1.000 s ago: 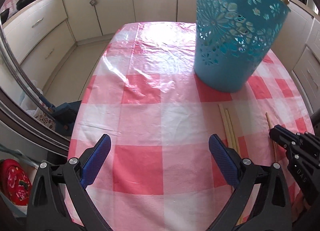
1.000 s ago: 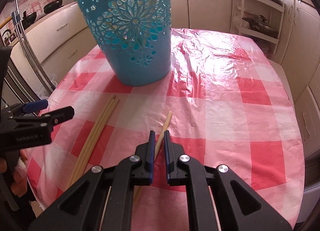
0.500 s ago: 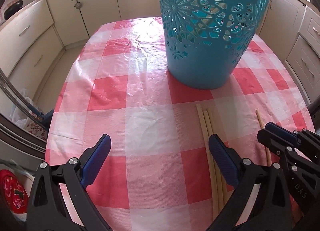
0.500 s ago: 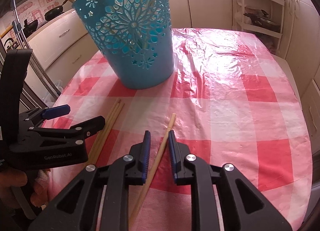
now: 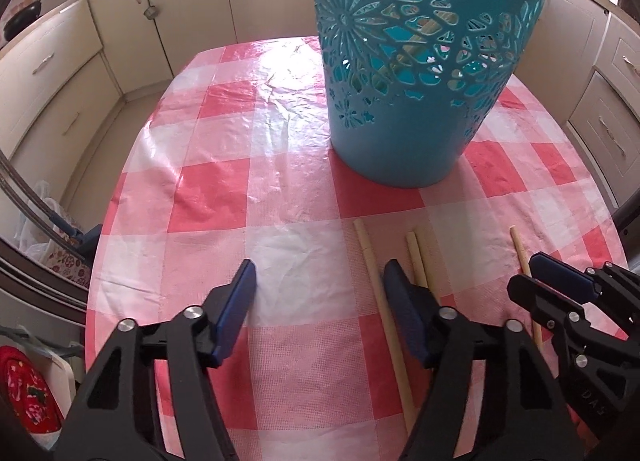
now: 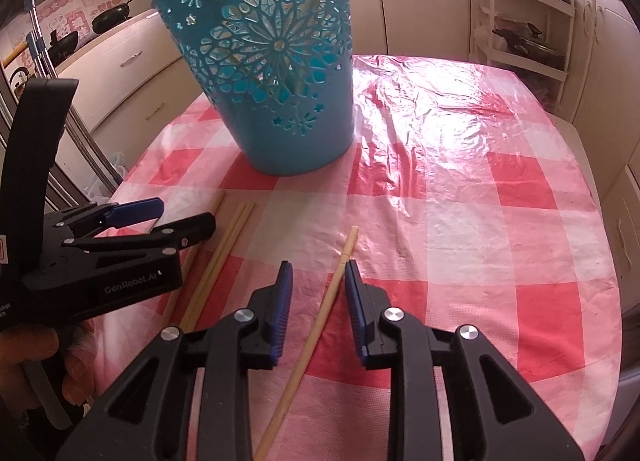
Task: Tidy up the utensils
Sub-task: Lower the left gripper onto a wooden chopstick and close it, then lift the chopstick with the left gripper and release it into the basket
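Left tool (image 5: 318,285) is closing, nothing between its jaws: one chopstick (image 5: 380,293) lies just inside the right jaw, which may nudge it. Right tool (image 6: 316,285) is opening around a loose chopstick (image 6: 320,317), lower centre.

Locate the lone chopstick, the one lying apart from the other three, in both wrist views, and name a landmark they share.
Left wrist view: the lone chopstick lies at the right edge, running under the right gripper, right of the other chopsticks.
Right wrist view: the same chopstick lies at centre bottom, between the right gripper's opening jaws, pads clear of it.
Shared landmark: the blue basket, standing beyond the chopsticks' far tips.
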A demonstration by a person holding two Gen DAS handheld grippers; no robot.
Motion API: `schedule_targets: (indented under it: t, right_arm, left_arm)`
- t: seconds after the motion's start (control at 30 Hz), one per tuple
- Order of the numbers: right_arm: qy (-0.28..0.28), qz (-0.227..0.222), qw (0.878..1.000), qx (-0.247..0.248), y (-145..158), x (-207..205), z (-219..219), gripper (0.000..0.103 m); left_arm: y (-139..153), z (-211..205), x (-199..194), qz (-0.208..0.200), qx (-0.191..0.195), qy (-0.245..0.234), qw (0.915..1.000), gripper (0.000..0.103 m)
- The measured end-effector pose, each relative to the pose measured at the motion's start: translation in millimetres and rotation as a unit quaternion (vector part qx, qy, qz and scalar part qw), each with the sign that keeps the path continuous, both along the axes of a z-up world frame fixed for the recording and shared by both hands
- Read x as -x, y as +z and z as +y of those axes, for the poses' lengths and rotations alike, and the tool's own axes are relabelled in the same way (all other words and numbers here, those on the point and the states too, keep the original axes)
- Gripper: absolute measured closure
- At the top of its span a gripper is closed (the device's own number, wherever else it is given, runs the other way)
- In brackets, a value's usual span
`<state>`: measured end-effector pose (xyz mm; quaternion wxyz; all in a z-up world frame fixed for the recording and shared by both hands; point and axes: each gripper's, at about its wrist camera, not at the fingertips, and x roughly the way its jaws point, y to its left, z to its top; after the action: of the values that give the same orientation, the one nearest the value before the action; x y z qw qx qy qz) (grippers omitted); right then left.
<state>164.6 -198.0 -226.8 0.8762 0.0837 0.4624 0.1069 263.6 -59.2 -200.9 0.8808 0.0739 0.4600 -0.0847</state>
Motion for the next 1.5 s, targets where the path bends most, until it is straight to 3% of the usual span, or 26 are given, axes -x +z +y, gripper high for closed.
schedule_targets:
  t: [0.03, 0.13, 0.33, 0.5, 0.57, 0.8, 0.97, 1.1, 1.2, 1.3, 1.5]
  right_arm:
    - [0.002, 0.0, 1.0, 0.007, -0.1, -0.6, 0.9, 0.081]
    - [0.022, 0.002, 1.0, 0.021, 0.1, -4.3, 5.0, 0.094]
    - [0.061, 0.015, 0.996, 0.059, 3.4, -11.8, 13.9, 0.094]
    - [0.052, 0.035, 0.997, 0.045, 2.0, -18.5, 0.1, 0.094]
    - [0.051, 0.038, 0.997, 0.035, 1.5, -19.0, -2.7, 0.094]
    - [0.039, 0.016, 0.999, 0.012, -2.8, -15.8, -9.7, 0.094]
    - [0.042, -0.002, 0.999, 0.029, -2.6, -13.6, -4.0, 0.094]
    - [0.044, -0.01, 0.998, 0.04, -2.6, -11.3, 0.6, 0.094]
    - [0.043, -0.011, 0.998, 0.038, -2.9, -10.2, 0.9, 0.094]
    - [0.042, -0.011, 0.998, 0.036, -2.9, -11.4, -0.3, 0.094]
    - [0.043, -0.012, 0.998, 0.038, -2.5, -11.8, -0.1, 0.094]
  left_arm:
    - [1.1, -1.1, -0.1, -0.002, 0.001, -0.004, 1.0, 0.068]
    - [3.1, 0.7, -2.8, 0.005, 0.016, -0.011, 0.9998, 0.095]
    - [3.3, 10.1, -3.3, 0.02, 0.027, 0.001, 0.9994, 0.097]
    - [2.8, -2.4, -2.2, 0.014, -0.018, -0.015, 0.9996, 0.096]
    - [3.4, -2.9, -2.2, 0.014, -0.019, -0.02, 0.9995, 0.097]
    - [9.7, -0.7, 1.6, 0.003, -0.015, -0.016, 0.9998, 0.098]
    - [21.8, 5.4, 5.7, -0.015, -0.004, -0.012, 0.9998, 0.098]
    - [41.6, 14.2, 10.6, -0.033, 0.025, -0.012, 0.9991, 0.098]
    - [64.0, 22.9, 16.5, -0.055, 0.072, -0.015, 0.9958, 0.098]
    - [96.4, 33.1, 27.3, -0.092, 0.119, -0.021, 0.9884, 0.098]
    - [164.4, 50.6, 42.0, -0.161, 0.178, -0.026, 0.9704, 0.098]
